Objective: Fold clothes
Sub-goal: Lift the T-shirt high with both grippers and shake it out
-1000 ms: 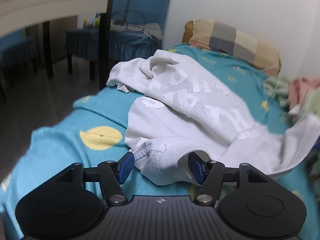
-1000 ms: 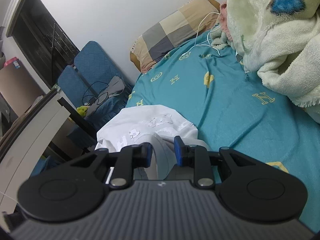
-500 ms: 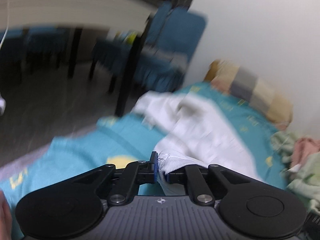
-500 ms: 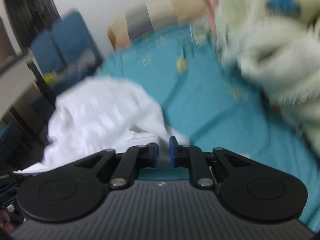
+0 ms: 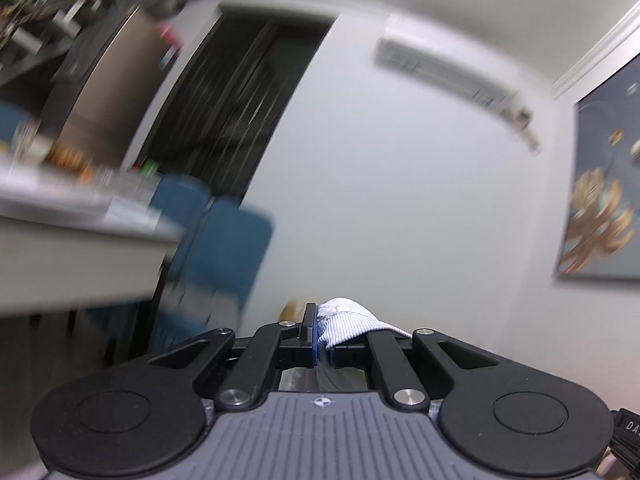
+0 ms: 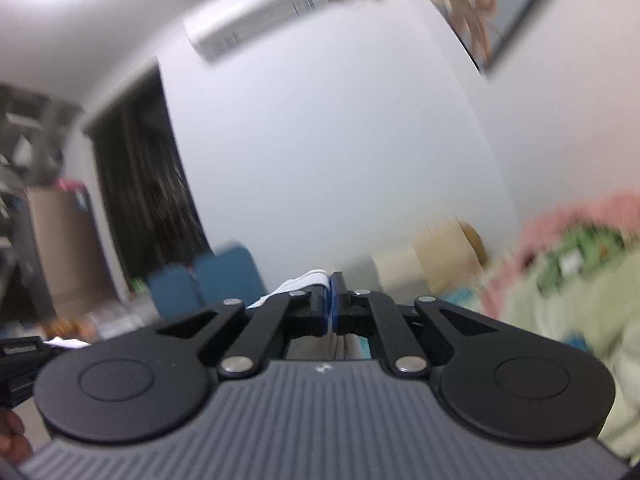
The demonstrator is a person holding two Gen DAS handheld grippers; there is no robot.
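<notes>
My left gripper (image 5: 321, 330) is shut on the ribbed hem of the white garment (image 5: 348, 322), which bunches over the right finger and hangs down out of sight. In the right wrist view my right gripper (image 6: 332, 306) is also shut, pinching a ribbed white edge of the same garment (image 6: 310, 278) that pokes out to the left of the blue pads. Both grippers are raised and point level at the far wall. The rest of the garment and the bed below are hidden.
A white table (image 5: 80, 248) and blue chairs (image 5: 224, 248) stand at the left. A checked pillow (image 6: 432, 256) and a pile of pale green and pink bedding (image 6: 572, 280) lie at the right. An air conditioner (image 5: 448, 76) and a picture (image 5: 600, 184) hang on the wall.
Both grippers closed on the white garment's hem on the bed, then swung up quickly with it. The views went from the teal bed to the wall.
</notes>
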